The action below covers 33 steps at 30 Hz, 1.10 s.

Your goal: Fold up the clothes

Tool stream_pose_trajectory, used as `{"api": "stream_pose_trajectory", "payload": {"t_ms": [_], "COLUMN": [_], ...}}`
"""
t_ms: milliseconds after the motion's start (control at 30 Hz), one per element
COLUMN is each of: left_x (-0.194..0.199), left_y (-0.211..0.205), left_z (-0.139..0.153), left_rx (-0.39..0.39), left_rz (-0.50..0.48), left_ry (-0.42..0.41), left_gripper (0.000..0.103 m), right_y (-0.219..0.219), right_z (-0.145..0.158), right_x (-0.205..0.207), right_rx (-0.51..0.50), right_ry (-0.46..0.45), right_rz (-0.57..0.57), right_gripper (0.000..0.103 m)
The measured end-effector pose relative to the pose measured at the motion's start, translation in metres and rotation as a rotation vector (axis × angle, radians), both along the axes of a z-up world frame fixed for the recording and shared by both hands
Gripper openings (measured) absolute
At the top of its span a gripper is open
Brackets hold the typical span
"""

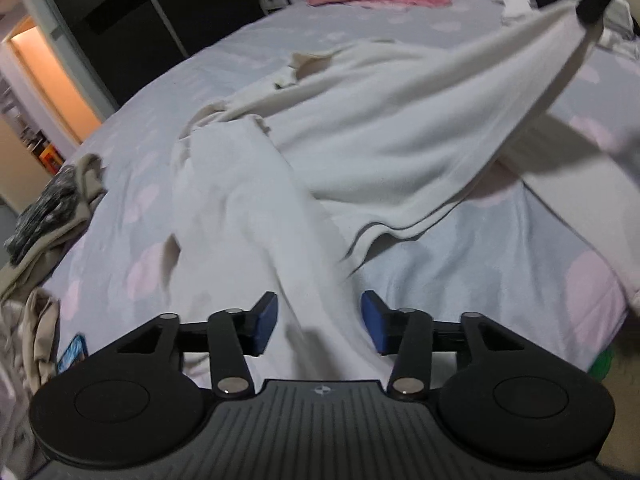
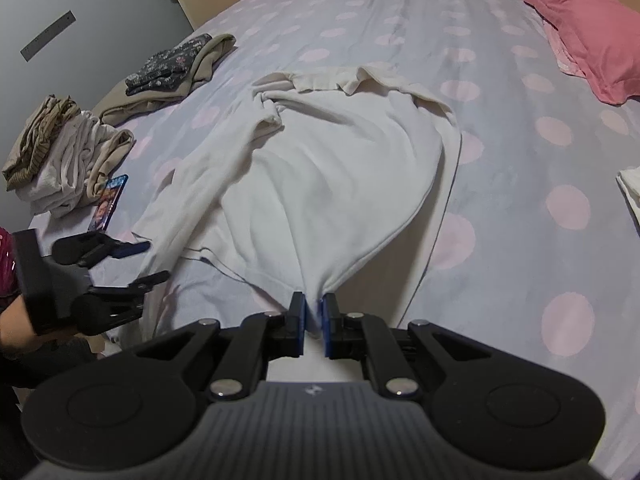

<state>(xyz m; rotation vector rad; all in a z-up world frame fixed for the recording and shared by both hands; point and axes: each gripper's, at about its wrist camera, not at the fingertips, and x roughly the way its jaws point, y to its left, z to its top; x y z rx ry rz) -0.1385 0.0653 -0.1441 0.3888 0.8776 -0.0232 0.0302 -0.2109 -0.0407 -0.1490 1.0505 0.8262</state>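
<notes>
A white long-sleeved garment (image 2: 320, 168) lies spread on the bed, collar at the far end. My right gripper (image 2: 314, 316) is shut on its near hem and lifts that edge off the sheet. From the left wrist view the same garment (image 1: 380, 128) rises toward the upper right, where the right gripper (image 1: 596, 4) pinches it. My left gripper (image 1: 319, 314) is open, hovering over a sleeve (image 1: 256, 216) that runs toward it, with nothing gripped. The right wrist view shows the left gripper (image 2: 148, 260) at the left, beside the sleeve, jaws apart.
The bed sheet (image 2: 500, 128) is lilac with pink dots. A pink pillow (image 2: 592, 36) lies at the far right. Folded and crumpled clothes (image 2: 68, 152) and a dark patterned piece (image 2: 168, 64) sit at the left edge, beside a blue booklet (image 2: 110, 200).
</notes>
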Motion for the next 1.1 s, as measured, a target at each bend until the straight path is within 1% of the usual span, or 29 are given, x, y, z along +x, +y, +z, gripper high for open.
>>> {"api": "stream_pose_trajectory", "payload": {"t_ms": [167,200,233,267,367,400,633,733,800,933,1100], "left_x": [0.003,0.003,0.004,0.004,0.006,0.01,0.05,0.071,0.09,0.12,0.129], "left_y": [0.01,0.012,0.014,0.016,0.023,0.033,0.139,0.181,0.21,0.252,0.29], "left_z": [0.003,0.003,0.004,0.004,0.006,0.015,0.116,0.15,0.167,0.187,0.196], "left_rx": [-0.048,-0.057,-0.067,-0.076,-0.105,-0.101,-0.007,0.07,0.102,0.152,0.162], "left_rz": [0.002,0.003,0.003,0.004,0.005,0.021,0.204,0.274,0.339,0.468,0.693], "left_ry": [0.048,0.057,0.067,0.077,0.105,0.091,-0.127,-0.188,-0.213,-0.273,-0.35], "left_gripper": [0.047,0.038,0.013,0.006,0.004,0.004,0.004,0.004,0.004,0.004,0.006], "right_y": [0.005,0.006,0.007,0.007,0.006,0.006,0.009,0.01,0.011,0.013,0.019], "right_z": [-0.004,-0.004,-0.004,-0.004,-0.004,-0.005,-0.007,-0.011,-0.014,-0.015,-0.014], "right_x": [-0.002,-0.003,-0.004,-0.004,-0.004,-0.004,-0.004,-0.003,-0.002,0.001,0.004], "right_rx": [-0.016,-0.019,-0.02,-0.022,-0.025,-0.026,-0.029,-0.04,-0.056,-0.067,-0.072], "right_ry": [0.006,0.006,0.006,0.006,0.003,0.003,0.012,0.019,0.014,0.015,0.013], "right_rz": [0.009,0.01,0.011,0.012,0.015,0.017,0.02,0.019,0.016,0.005,0.015], "right_gripper": [0.01,0.01,0.01,0.01,0.01,0.01,0.01,0.01,0.01,0.01,0.01]}}
